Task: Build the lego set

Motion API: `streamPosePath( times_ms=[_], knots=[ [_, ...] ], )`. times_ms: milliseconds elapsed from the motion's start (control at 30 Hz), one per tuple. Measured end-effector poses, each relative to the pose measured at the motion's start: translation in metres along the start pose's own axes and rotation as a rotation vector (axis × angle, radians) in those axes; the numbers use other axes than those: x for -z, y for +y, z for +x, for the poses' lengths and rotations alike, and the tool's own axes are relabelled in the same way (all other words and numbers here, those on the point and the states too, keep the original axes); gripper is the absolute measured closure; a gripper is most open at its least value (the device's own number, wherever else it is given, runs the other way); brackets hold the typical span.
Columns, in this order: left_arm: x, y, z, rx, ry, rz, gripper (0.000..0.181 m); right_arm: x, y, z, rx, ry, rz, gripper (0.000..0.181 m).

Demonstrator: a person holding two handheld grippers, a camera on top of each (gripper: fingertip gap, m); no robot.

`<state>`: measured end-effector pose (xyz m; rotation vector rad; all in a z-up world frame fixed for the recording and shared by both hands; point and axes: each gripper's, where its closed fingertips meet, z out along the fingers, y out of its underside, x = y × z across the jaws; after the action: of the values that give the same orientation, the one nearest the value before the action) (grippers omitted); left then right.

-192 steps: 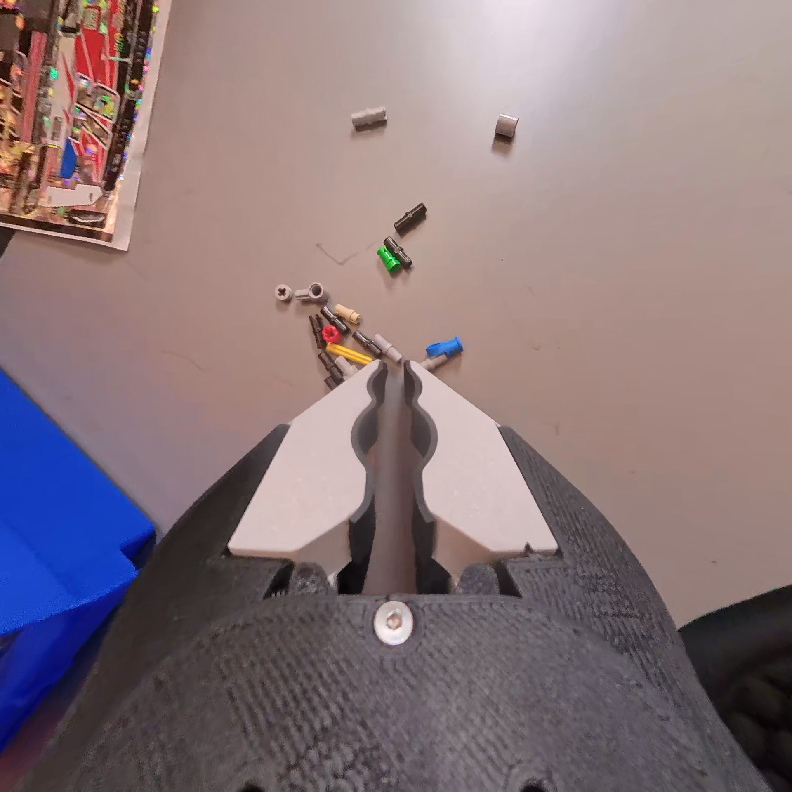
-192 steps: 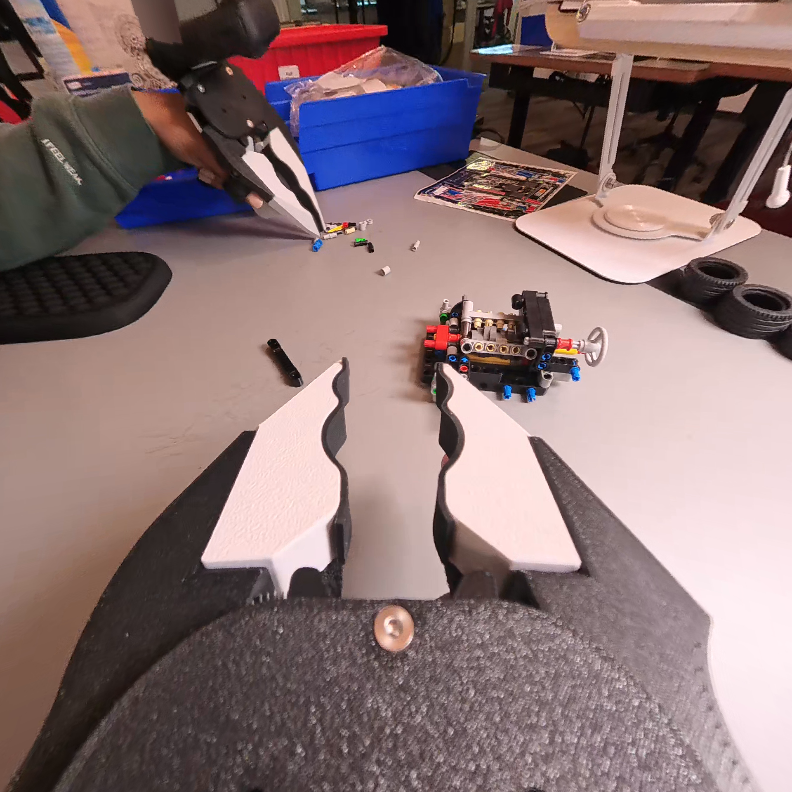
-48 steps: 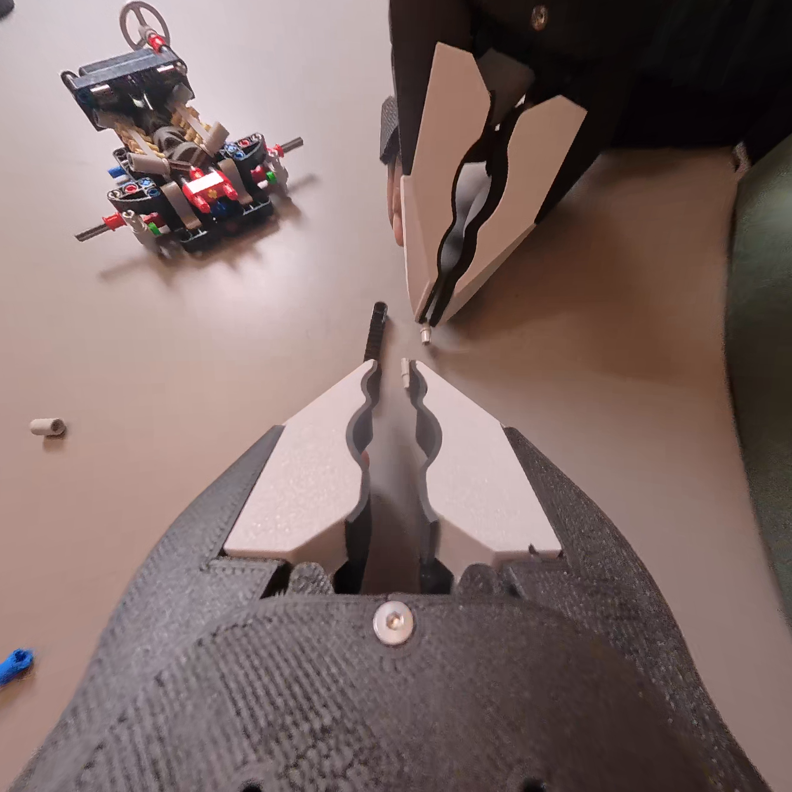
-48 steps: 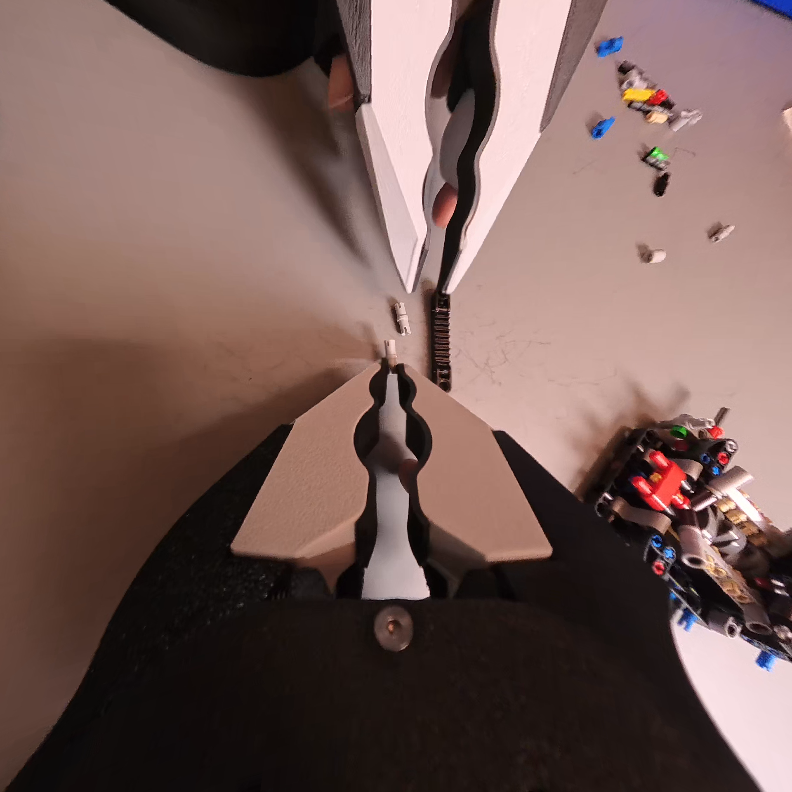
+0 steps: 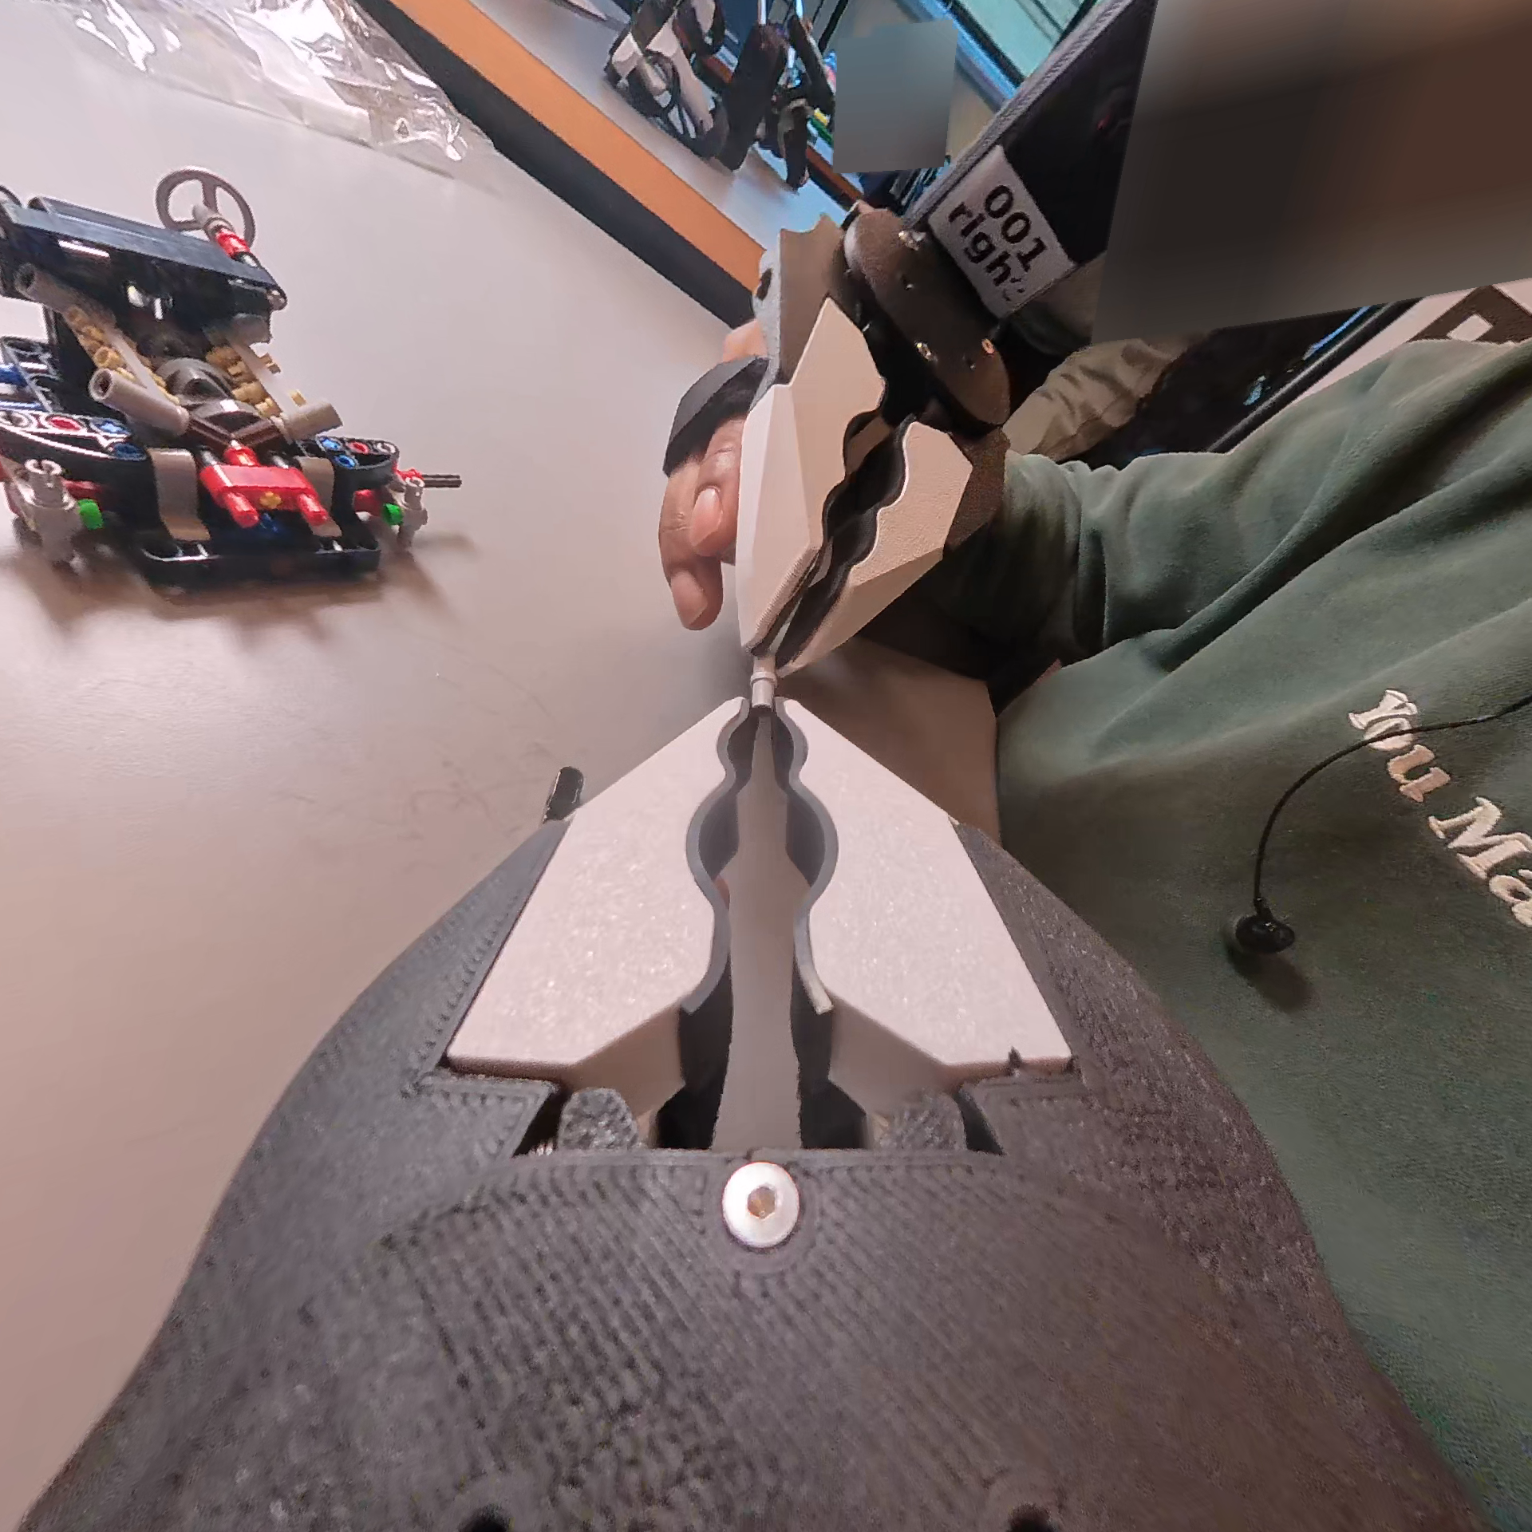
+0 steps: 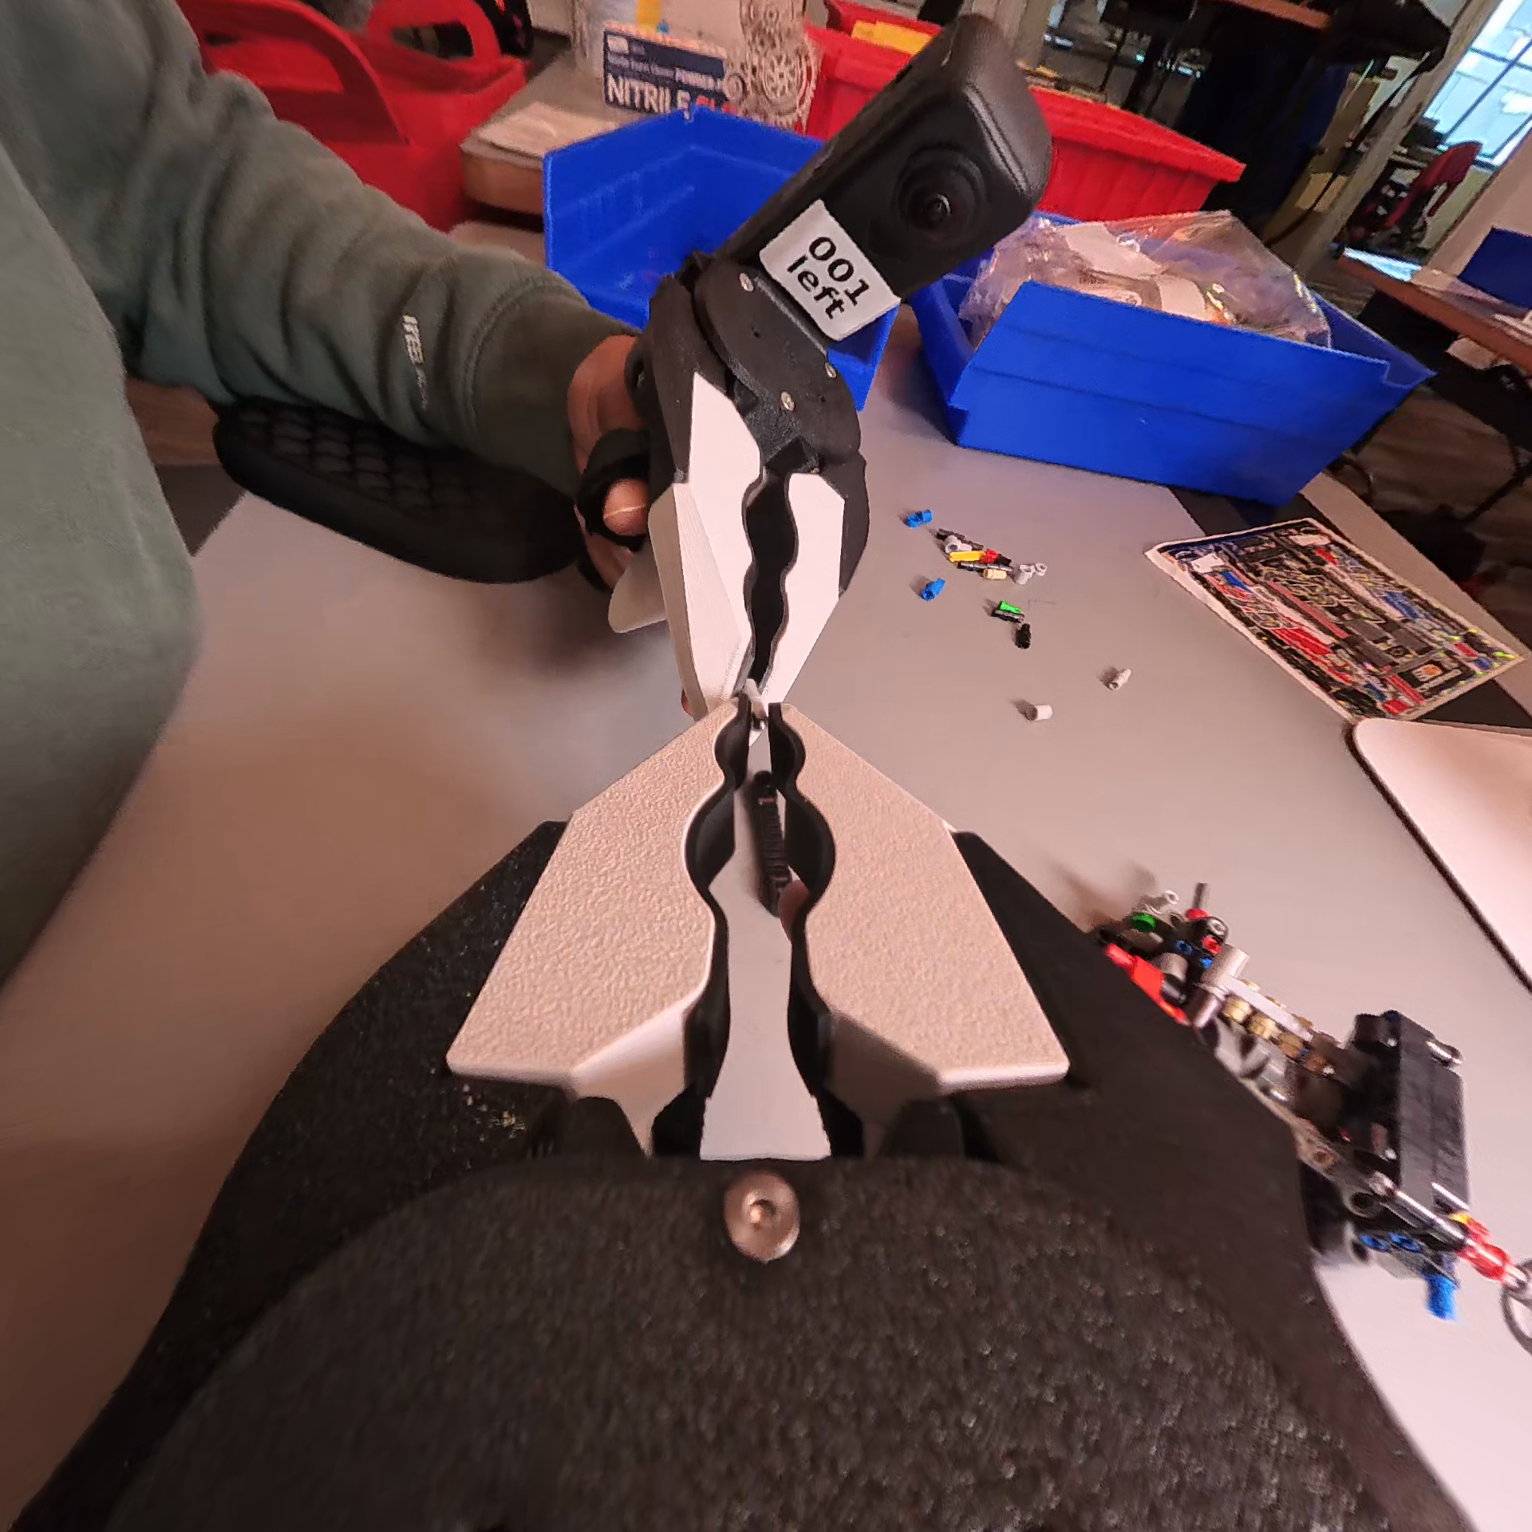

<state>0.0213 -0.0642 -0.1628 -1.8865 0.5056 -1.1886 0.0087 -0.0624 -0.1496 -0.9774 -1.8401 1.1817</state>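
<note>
The two grippers are meeting tip to tip above the grey table [image 6: 414, 787]. The left gripper [image 5: 760, 715] is pinching one end of a small grey pin [image 5: 762, 686]; the right gripper [image 6: 753, 715] is clamping the other end. Whether that is one pin or two joined is too small to tell. A black toothed bar [image 6: 769, 854] is lying on the table below the tips, half hidden. The half-built car [image 5: 178, 398] is sitting well apart from the pin, cut off at the frame edge.
</note>
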Motion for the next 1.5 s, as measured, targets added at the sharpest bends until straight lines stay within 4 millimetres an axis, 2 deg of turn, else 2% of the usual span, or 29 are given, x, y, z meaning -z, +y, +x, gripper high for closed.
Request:
streamPosePath(
  times_ms=[300, 433, 833, 900, 967, 1067, 1133, 1333, 1500],
  knots=[
    [0.005, -0.011, 0.016, -0.08, 0.066, 0.067, 0.18, 0.005, -0.018, -0.005, -0.148, -0.082, 0.132, 0.178],
    [0.008, -0.018, 0.025, -0.1, 0.107, 0.116, 0.18, 0.006, -0.023, -0.006, -0.176, -0.094, 0.165, 0.17],
    [0.005, -0.015, 0.025, -0.11, 0.093, 0.094, 0.179, 0.004, -0.026, -0.01, -0.197, -0.12, 0.164, 0.178],
    [0.006, -0.012, 0.017, -0.152, 0.025, 0.061, 0.171, 0.004, -0.022, -0.009, -0.193, -0.12, 0.133, 0.178],
    [0.013, -0.007, -0.004, -0.249, -0.127, -0.01, 0.162, 0.005, -0.015, -0.001, -0.18, -0.079, 0.084, 0.178],
    [0.027, 0.004, -0.038, -0.367, -0.344, -0.123, 0.162, 0.007, 0.011, 0.015, -0.201, -0.017, -0.055, 0.178],
    [0.028, 0.018, -0.051, -0.366, -0.386, -0.211, 0.158, 0.007, 0.028, 0.02, -0.214, -0.002, -0.141, 0.178],
    [0.014, 0.044, -0.058, -0.392, -0.369, -0.364, 0.157, -0.002, 0.06, 0.017, -0.202, -0.004, -0.354, 0.178],
    [0.008, 0.044, -0.059, -0.447, -0.384, -0.386, 0.165, -0.009, 0.071, 0.014, -0.181, -0.033, -0.484, 0.178]
  ],
)
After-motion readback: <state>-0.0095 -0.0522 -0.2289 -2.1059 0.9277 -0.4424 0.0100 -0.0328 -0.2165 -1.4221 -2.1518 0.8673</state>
